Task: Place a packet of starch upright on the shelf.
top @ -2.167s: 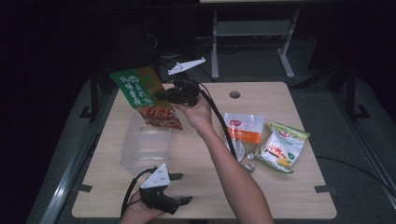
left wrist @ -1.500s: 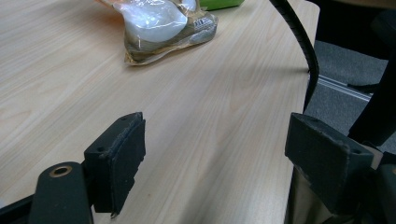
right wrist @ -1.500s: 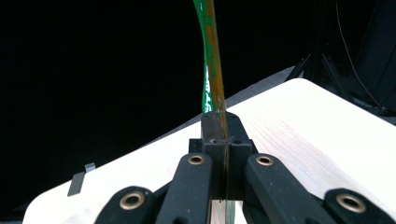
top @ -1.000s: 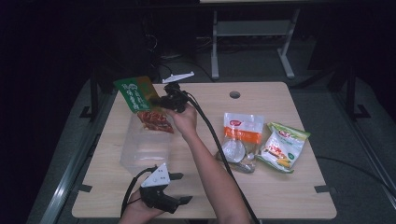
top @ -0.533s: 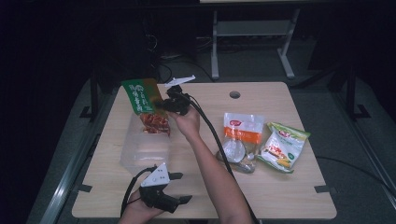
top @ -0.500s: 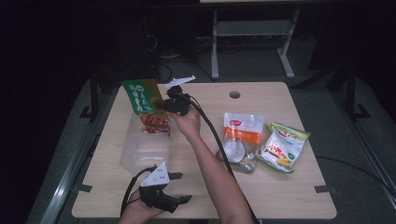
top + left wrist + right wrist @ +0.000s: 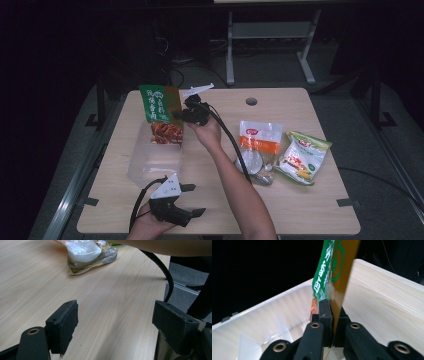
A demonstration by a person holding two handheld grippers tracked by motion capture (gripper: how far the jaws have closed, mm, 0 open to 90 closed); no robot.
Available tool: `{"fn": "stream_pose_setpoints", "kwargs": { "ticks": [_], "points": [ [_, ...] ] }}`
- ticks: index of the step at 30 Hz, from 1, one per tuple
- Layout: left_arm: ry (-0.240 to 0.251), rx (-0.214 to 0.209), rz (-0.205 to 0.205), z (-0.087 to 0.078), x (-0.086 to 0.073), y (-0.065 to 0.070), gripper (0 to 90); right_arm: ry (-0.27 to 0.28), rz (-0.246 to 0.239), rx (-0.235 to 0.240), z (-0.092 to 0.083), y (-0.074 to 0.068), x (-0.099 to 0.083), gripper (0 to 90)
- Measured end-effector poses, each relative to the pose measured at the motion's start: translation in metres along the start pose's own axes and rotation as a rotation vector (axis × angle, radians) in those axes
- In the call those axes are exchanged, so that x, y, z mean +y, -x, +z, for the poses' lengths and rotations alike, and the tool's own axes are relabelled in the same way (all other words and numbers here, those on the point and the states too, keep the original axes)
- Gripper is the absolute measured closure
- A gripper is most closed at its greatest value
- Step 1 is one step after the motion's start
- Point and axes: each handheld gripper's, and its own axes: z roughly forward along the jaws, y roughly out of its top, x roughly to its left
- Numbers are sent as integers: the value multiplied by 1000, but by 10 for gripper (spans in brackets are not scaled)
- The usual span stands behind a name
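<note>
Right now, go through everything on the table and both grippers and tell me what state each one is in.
Right gripper: shut on green snack bag.
Green snack bag: upright, sealed, lower end down in the clear bin.
Clear bin: open, no lid.
Left gripper: open, nothing between its jaws, low at the table's near edge.
White and orange pouch: lying flat.
Corn snack bag: lying flat, sealed.

The right forearm point(image 7: 235, 185) reaches forward and leftward from the near edge, the right hand point(image 7: 206, 132) wrapped around the right hand-held gripper point(image 7: 176, 114), whose jaws are pressed together on a thin green and orange packet point(image 7: 160, 104) held upright. The left hand point(image 7: 150, 225) rests low at the near edge, holding the left hand-held gripper point(image 7: 192, 200) just above the worktop point(image 7: 300, 210), its jaws spread wide apart.
</note>
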Motion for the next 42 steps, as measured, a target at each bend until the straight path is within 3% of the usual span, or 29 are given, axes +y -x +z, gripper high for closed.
{"fn": "stream_pose_setpoints", "kwargs": {
  "ticks": [2, 12, 24, 33, 42],
  "points": [
    [1, 1, 1, 0, 0, 0, 202, -7, 2, -20, -2, 1, 0, 748],
    [2, 11, -4, 0, 0, -2, 199, -25, 37, -2, -26, 8, 1, 499],
    [-4, 15, -7, 4, 0, -3, 197, -26, 38, 11, -66, 5, -8, 451],
    [-5, 19, -2, 4, 1, -1, 193, -14, 65, 26, -94, 8, -20, 432],
    [-9, 22, -13, 3, 0, -3, 193, -36, 74, 25, -117, 11, -29, 399]
  ]
}}
